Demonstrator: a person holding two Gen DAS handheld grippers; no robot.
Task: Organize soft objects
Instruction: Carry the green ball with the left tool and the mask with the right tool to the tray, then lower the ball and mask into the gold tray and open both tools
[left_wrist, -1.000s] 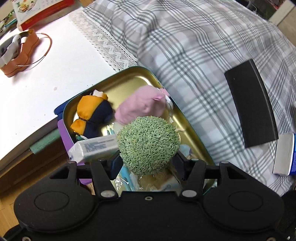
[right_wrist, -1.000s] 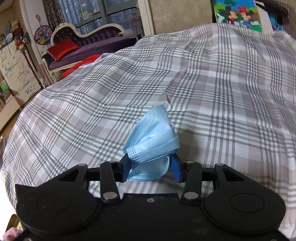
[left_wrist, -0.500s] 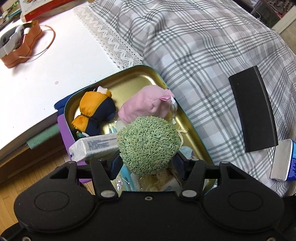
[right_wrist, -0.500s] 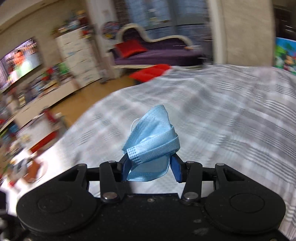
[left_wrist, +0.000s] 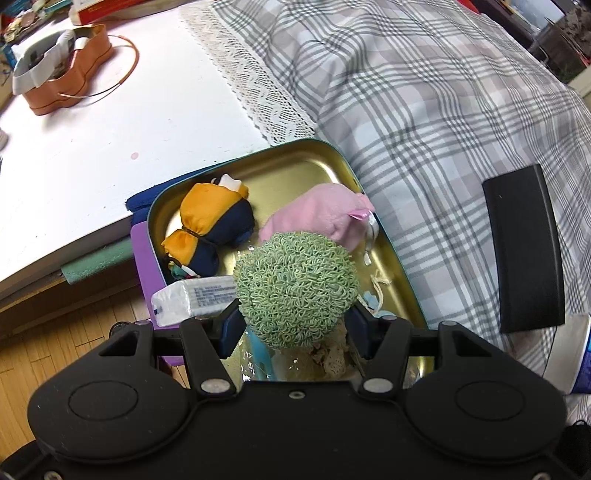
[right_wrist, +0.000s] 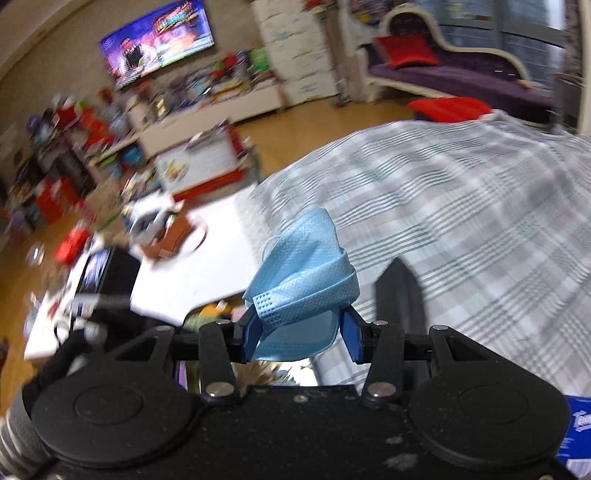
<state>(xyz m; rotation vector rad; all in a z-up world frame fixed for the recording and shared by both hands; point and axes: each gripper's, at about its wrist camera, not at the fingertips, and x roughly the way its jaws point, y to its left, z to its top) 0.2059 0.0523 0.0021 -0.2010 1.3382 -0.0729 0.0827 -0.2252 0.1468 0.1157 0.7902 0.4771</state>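
left tool: clamped on green ball, over tin
right tool: clamped on blue mask

No legible text (pack print blurred)

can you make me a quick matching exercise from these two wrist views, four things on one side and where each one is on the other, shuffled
Things
1. green curly ball
2. blue face mask
3. pink plush
4. black flat case

Places
A. lying on the plaid bedspread
B. pinched in the right tongs
C. lying inside the gold tin
D. pinched in the left tongs, above the tin

Pairs: 1-D, 2-B, 3-C, 4-A
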